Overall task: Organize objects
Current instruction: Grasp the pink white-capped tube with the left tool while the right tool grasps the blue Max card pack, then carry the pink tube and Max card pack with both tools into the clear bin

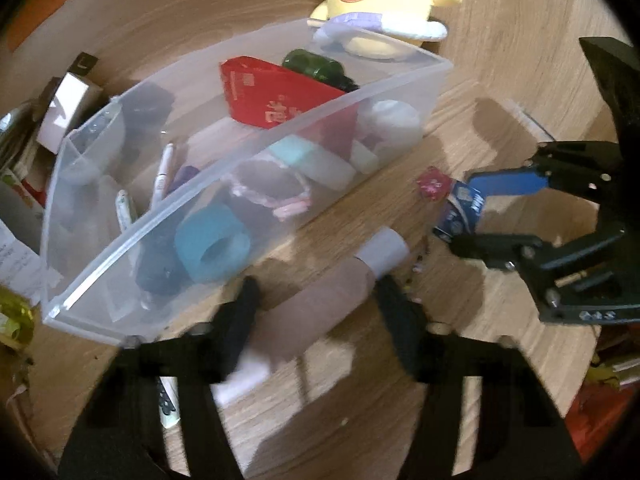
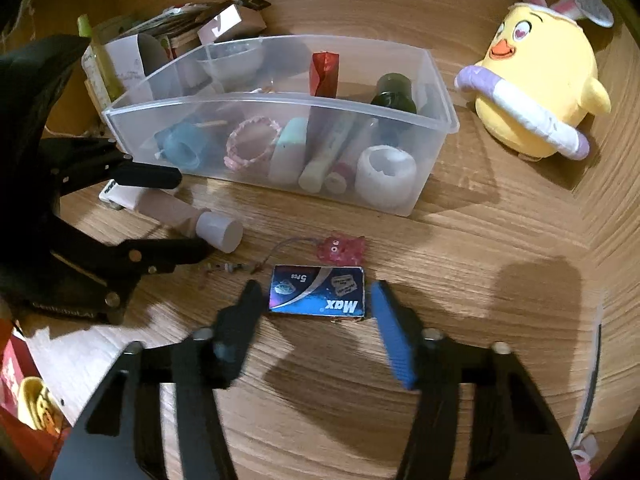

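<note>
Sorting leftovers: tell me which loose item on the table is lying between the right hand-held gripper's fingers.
The blue "Max" box, flat on the wood. The pink tube lies between the left one's instead.

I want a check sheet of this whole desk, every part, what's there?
Surface: wooden table, bare in front.
Job's things: clear bin holding tape rolls, tubes, red packet; pink tube and blue Max box lie outside it.
Clutter: pink charm, yellow chick plush, boxes behind bin.
Grippers: left tool straddles the tube, right tool straddles the box; neither pressing yet.
Cables: nothing seen.
Surroundings: dark, blurred.
</note>
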Motion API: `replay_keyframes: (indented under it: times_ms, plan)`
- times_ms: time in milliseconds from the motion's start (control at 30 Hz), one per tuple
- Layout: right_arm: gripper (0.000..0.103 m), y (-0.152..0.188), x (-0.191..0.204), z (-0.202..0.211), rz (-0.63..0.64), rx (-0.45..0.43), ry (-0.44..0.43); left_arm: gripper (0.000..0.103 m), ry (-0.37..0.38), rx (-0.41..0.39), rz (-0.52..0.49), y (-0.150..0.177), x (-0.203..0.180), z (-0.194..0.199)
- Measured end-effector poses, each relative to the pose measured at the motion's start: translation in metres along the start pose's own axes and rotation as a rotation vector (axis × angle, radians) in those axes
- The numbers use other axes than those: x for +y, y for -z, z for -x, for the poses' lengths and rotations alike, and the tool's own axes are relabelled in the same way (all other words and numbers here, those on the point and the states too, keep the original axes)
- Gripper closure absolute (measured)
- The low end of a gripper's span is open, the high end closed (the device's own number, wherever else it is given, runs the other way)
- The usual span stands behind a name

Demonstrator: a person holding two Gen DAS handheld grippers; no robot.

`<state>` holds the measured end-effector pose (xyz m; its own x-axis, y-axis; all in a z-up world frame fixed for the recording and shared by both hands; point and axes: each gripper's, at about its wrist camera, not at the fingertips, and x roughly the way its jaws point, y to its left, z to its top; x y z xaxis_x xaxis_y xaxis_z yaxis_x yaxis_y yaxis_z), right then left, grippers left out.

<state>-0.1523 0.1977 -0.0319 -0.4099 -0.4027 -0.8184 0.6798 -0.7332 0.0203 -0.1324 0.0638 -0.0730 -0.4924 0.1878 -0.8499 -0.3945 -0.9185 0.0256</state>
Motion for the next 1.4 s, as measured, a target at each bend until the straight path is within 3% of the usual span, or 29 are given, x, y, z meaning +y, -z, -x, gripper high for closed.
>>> replay_keyframes:
  times_ms: [100,300,667,1100,1400]
  plan:
    - [0.058,0.003,0.000,0.002,-0.001,-0.012,-0.003,0.076,-0.011,-0.005,-0.020,0.004,-0.006,0.004]
    - [0.058,0.010,-0.001,0.009,-0.028,-0.034,-0.012,0.086,-0.076,-0.033,-0.036,0.014,-0.013,0.015]
    - [0.058,0.003,0.002,0.047,-0.051,-0.144,-0.023,0.087,-0.071,-0.178,0.083,0.021,0.003,0.068]
    - [0.058,-0.031,0.000,0.083,-0.091,-0.303,-0.059,0.087,-0.027,-0.373,0.224,0.008,0.033,0.135]
    - [0.058,-0.064,-0.007,0.081,-0.107,-0.343,-0.046,0.087,-0.046,-0.455,0.222,-0.018,0.043,0.157]
